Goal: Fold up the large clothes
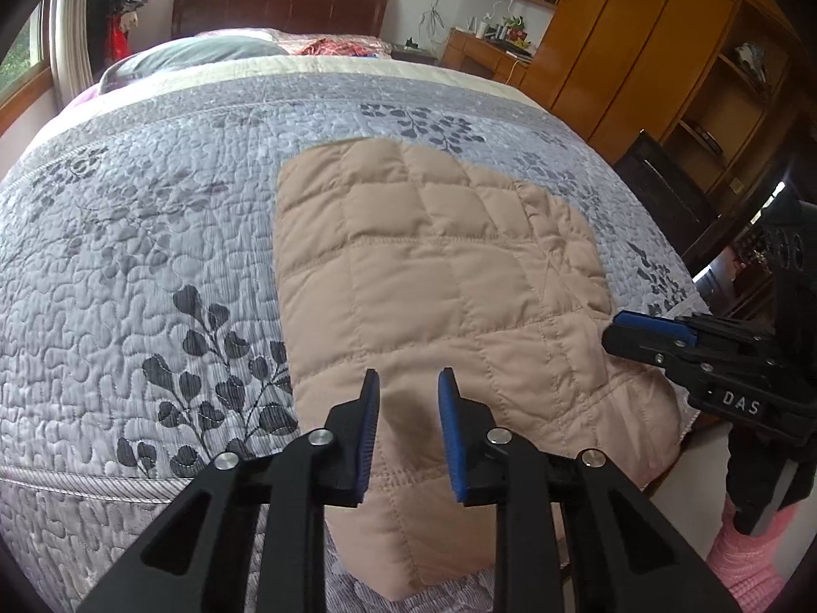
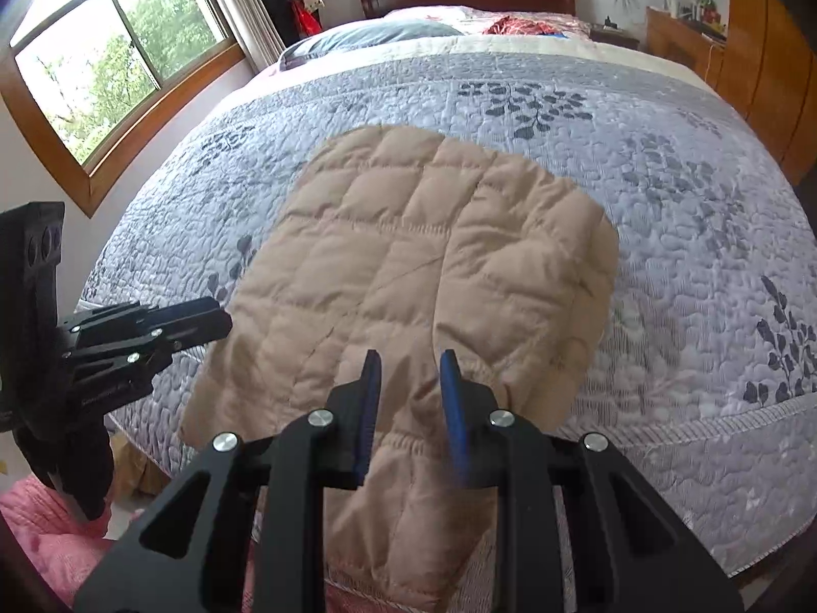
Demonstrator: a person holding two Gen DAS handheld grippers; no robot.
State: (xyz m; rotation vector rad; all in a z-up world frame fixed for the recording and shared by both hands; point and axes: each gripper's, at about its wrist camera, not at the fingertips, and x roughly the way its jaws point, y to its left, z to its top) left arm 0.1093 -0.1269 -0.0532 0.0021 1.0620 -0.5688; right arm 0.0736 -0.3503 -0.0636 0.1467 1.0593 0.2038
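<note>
Below my left tongs (image 1: 408, 383) and right tongs (image 2: 411, 365): folded beige quilted garment (image 1: 434, 265) on bed (image 1: 153, 235). Both tongs slightly parted, gripping nothing.

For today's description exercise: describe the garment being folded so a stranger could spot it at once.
Find the bed with the grey leaf-print quilt. On its near part, reaching over the near edge, lies a tan quilted jacket. It is the only plain, square-stitched piece there.

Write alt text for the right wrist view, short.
A beige quilted garment lies folded on a grey leaf-print bedspread, one end hanging over the near edge. The right gripper hovers above it, jaws apart and empty; the left gripper enters from the left.
</note>
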